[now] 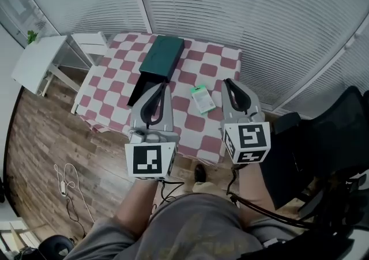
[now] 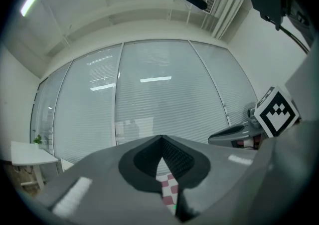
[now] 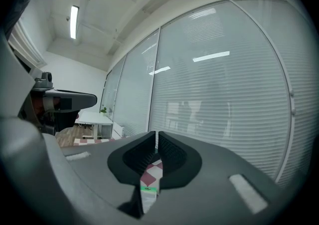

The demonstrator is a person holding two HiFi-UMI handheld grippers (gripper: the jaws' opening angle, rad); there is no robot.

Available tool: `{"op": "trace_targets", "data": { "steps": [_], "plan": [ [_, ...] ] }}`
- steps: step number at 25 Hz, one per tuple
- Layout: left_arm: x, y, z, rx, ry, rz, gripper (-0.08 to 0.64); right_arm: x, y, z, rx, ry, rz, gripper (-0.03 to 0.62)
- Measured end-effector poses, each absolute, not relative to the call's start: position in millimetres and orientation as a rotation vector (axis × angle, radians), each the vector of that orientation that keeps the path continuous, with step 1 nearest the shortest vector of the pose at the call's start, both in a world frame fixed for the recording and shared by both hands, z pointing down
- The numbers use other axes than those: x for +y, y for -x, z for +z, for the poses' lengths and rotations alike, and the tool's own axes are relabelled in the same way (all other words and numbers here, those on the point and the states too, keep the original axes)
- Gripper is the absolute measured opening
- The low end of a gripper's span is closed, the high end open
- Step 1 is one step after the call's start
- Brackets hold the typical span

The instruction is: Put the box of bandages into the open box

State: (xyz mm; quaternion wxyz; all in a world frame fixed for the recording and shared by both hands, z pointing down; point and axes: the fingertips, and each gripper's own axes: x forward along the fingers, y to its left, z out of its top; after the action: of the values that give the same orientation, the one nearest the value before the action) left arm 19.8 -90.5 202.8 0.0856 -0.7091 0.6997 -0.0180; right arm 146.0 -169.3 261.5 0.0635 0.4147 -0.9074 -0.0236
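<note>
A small green and white box of bandages (image 1: 202, 98) lies flat on the red-checkered table (image 1: 207, 57), near its front edge. The dark green open box (image 1: 162, 57) sits at the table's back, to the left of the bandages. My left gripper (image 1: 163, 86) (image 2: 161, 139) is held above the table's front left, shut and empty. My right gripper (image 1: 226, 82) (image 3: 156, 134) hovers just right of the bandage box, shut with nothing held. Below the jaws in the right gripper view, a strip of the bandage box (image 3: 148, 191) shows on the cloth.
A white side table (image 1: 36, 64) with a small plant stands left of the checkered table. A black office chair (image 1: 326, 138) stands at the right. Cables (image 1: 66, 187) lie on the wood floor. Blinds cover the windows behind the table.
</note>
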Motion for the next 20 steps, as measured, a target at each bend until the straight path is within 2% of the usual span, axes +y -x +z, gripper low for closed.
{"op": "trace_targets", "data": {
  "steps": [6,14,17,20],
  "plan": [
    [-123,-8,194,2.109,2.077,-0.047,0.0,-208,-135,263,-2.748,-1.204,-0.066,0.055],
    [-151,13,205,2.141,2.106,-0.021,0.0,-232,-112,307,-2.695,-1.115,0.017,0.095],
    [-160,21,220,2.149,2.142,-0.027,0.0,-236,-105,341,-2.643,-1.088,0.089,0.13],
    [-171,30,237,2.158,2.181,-0.04,0.0,-238,-94,376,-2.602,-1.042,0.159,0.2]
  ]
}}
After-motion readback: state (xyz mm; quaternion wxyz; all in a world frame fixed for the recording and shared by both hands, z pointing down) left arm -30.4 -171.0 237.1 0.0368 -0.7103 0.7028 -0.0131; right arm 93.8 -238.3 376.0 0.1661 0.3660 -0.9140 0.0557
